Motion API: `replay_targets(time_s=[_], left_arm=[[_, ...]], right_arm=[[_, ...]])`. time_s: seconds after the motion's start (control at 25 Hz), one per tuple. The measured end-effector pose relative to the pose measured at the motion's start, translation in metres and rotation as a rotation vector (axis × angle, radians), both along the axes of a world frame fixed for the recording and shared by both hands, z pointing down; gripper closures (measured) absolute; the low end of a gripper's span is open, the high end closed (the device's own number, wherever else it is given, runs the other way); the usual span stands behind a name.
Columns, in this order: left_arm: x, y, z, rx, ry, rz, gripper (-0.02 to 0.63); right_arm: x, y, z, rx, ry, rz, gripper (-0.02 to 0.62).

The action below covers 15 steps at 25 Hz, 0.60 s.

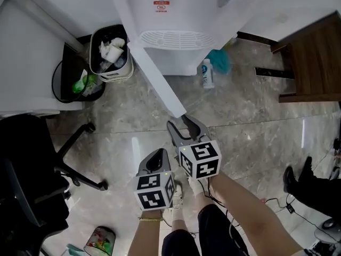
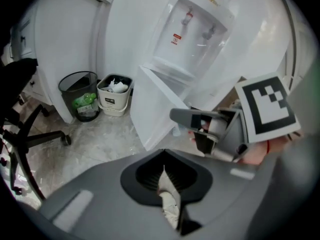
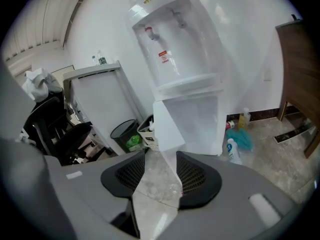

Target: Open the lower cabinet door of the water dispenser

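Astride the cabinet door (image 1: 157, 82) edge, seemingly unclamped, sits the half-open right hand-held gripper (image 1: 182, 124).

An office: swivel chair (image 1: 26, 196), water dispenser (image 1: 170, 15), waste bin (image 1: 117, 74)

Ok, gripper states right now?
Left gripper: shut, empty.
Right gripper: open, edge of cabinet door between its jaws, not clamped.

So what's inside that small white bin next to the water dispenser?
Crumpled white paper lies on top inside the white bin, with dark space around it. Anything beneath the paper is covered.
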<state>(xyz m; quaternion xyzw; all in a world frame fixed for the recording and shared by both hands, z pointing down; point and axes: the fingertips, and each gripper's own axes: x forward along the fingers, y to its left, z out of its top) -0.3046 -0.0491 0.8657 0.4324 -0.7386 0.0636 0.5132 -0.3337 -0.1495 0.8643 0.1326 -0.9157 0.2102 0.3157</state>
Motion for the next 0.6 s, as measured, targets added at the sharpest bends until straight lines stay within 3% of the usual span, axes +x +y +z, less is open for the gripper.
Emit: replay_targets(time_s=[0.36,0.6], left_arm=[[-0.008,0.049,-0.002,-0.012,-0.021,-0.068,0.600],[0.003,0.054,-0.019,0.002,-0.034,-0.037,0.600]], right_arm=[[-0.020,0.058,0.000,-0.011,-0.011,-0.080,0.428],[0.021,0.072,-0.013,0.019,0.048,-0.074,0.558]])
